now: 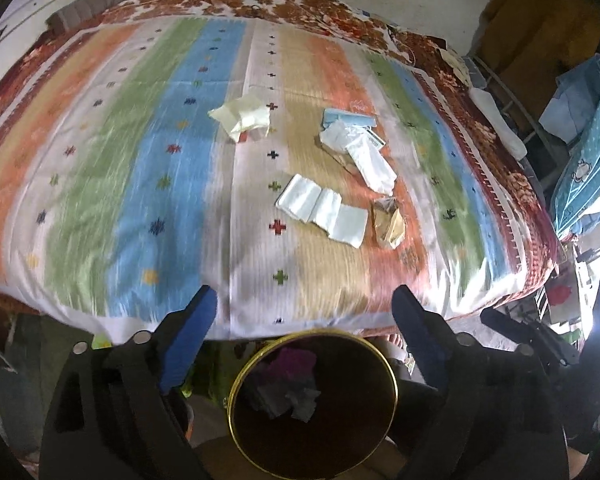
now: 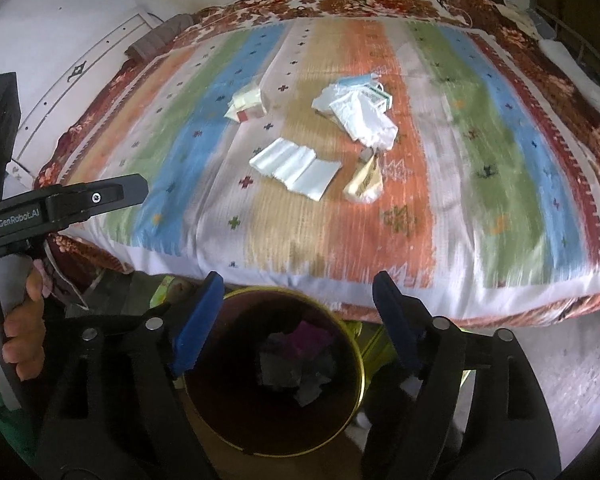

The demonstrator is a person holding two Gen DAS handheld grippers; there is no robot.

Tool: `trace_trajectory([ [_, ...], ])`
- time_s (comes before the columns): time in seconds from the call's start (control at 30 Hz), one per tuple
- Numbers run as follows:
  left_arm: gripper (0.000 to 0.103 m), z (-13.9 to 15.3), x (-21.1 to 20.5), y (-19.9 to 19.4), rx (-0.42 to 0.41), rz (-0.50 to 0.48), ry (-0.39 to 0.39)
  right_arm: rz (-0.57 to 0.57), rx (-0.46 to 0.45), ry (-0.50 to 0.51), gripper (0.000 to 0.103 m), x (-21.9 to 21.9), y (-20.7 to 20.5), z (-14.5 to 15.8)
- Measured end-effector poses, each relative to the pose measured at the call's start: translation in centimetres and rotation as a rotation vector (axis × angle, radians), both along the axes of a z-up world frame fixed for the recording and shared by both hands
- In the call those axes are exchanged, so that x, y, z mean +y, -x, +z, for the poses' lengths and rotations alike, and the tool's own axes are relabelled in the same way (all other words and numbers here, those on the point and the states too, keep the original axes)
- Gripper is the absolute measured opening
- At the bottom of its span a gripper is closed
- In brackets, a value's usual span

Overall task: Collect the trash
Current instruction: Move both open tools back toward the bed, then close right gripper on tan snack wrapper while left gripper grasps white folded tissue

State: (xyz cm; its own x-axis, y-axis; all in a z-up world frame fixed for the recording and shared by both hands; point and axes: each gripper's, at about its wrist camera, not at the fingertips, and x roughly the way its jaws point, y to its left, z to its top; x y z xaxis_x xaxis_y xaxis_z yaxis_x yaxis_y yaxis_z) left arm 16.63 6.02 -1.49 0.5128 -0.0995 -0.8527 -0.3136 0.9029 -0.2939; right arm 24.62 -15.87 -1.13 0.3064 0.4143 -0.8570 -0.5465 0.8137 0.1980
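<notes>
Several pieces of trash lie on a striped bedspread [image 1: 140,168]: a yellowish crumpled paper [image 1: 244,117], folded white paper [image 1: 324,210], a white wrapper pile with a blue box [image 1: 356,136], and a tan packet [image 1: 389,226]. They also show in the right wrist view: white paper [image 2: 296,168], wrapper pile [image 2: 360,108], tan packet [image 2: 364,184]. A dark round bin with a gold rim [image 1: 236,384] stands below the bed edge and holds some scraps. My left gripper [image 1: 304,300] is open and empty above the bin. My right gripper [image 2: 298,284] is open and empty above the bin rim [image 2: 362,364].
The left gripper's body [image 2: 60,204] and the hand holding it show at the left of the right wrist view. A metal rack with clothes [image 1: 540,60] stands right of the bed. A white wall panel [image 2: 80,72] is at the left.
</notes>
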Motion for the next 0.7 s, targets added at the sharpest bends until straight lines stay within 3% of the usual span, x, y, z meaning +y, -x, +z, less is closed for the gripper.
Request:
trace_trajectory([
  [0.3, 0.097, -0.4, 0.8, -2.8, 0.007, -0.001, -0.026, -0.028, 0.002, 0.002, 0.093, 0.4, -3.7, -0.4],
  [0.7, 0.097, -2.2, 1.3, -6.3, 0.045, -0.012, -0.039, -0.017, -0.014, 0.066, 0.094, 1.5, -7.8, -2.1],
])
